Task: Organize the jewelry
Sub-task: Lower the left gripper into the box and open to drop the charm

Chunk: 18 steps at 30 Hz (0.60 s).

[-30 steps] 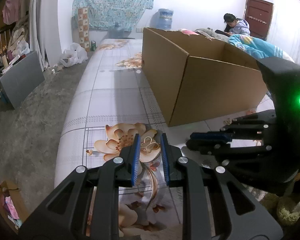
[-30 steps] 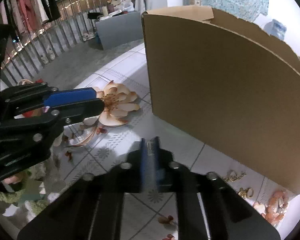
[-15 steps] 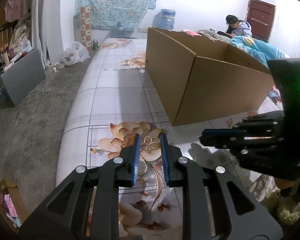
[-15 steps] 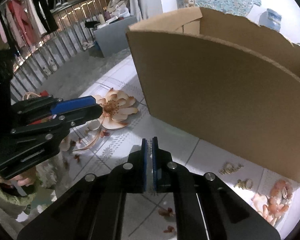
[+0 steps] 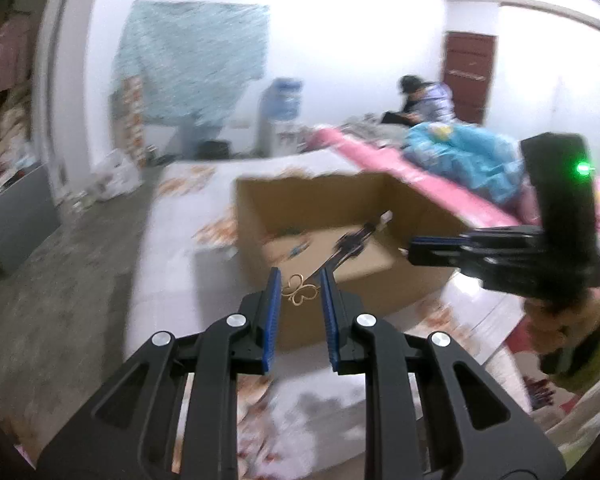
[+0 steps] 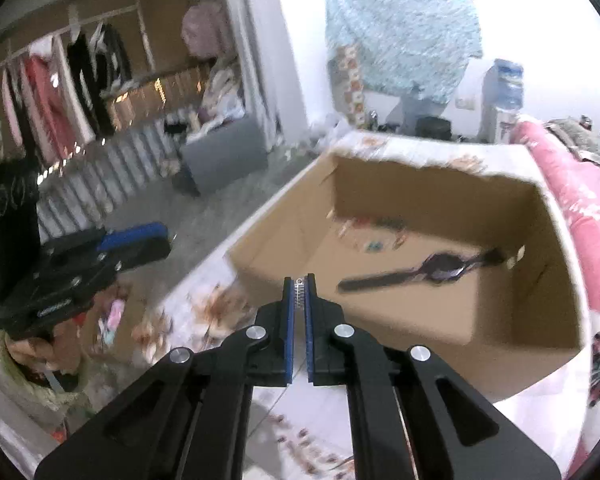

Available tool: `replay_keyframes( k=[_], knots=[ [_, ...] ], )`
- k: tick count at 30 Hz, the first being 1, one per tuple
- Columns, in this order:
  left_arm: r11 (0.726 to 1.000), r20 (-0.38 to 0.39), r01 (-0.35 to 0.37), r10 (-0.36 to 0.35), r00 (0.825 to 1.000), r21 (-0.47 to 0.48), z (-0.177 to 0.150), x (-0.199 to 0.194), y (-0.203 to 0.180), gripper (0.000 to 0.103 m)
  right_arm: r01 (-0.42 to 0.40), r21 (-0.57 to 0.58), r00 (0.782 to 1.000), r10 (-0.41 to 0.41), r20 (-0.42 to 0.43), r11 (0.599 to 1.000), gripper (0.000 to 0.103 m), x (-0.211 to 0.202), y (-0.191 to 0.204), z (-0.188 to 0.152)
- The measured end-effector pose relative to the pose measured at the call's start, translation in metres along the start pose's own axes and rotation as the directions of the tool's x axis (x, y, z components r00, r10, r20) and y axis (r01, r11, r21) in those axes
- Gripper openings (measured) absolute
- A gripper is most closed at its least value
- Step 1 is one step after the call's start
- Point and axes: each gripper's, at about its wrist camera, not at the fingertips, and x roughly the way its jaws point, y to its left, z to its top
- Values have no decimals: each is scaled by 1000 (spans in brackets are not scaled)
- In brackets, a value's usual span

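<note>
My left gripper (image 5: 299, 286) is shut on a gold butterfly-shaped piece of jewelry (image 5: 300, 294), held in the air just before the near wall of an open cardboard box (image 5: 380, 276). My right gripper (image 6: 299, 286) is shut on a small silver toothed hair clip (image 6: 299, 294), raised over the box's near left corner (image 6: 259, 256). Inside the box lie a dark wristwatch (image 6: 440, 270) and several small colourful jewelry pieces (image 6: 374, 236). The right gripper also shows in the left wrist view (image 5: 416, 250), to the right beside the box.
The box stands on a floral-print sheet (image 5: 171, 240). A pink quilt (image 6: 572, 200) lies to its right. A person (image 5: 420, 100) sits in the background. A grey floor with a grey board (image 5: 15, 220) lies to the left. The frames are motion-blurred.
Both grippers have risen from low over the sheet to above the box's rim, so the box's inside now shows. Each still holds its piece.
</note>
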Motion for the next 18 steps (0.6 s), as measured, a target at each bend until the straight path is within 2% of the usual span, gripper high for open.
replay_keyframes(
  k=[3, 5, 8, 11, 14, 18],
  knots=[
    [998, -8, 56, -56, 998, 36, 26, 20, -10, 19, 5, 41, 1000, -4, -18, 999, 5, 1, -29, 17],
    [996, -54, 65, -62, 997, 57, 42, 46, -14, 19, 11, 73, 998, -6, -62, 997, 5, 10, -49, 24],
    [995, -169, 60, -46, 984, 75, 59, 95, -17, 19, 15, 155, 983, 14, -184, 988, 5, 41, -87, 31],
    [995, -300, 50, -22, 954, 84, 66, 146, -15, 19, 17, 195, 963, 37, -268, 981, 5, 65, -107, 30],
    [996, -392, 34, -1, 920, 77, 63, 177, -10, 19, 27, 207, 946, 42, -322, 978, 5, 82, -118, 27],
    [998, -447, 8, 21, 894, 65, 58, 197, 1, 19, 31, 238, 941, 52, -333, 971, 6, 88, -131, 26]
  ],
)
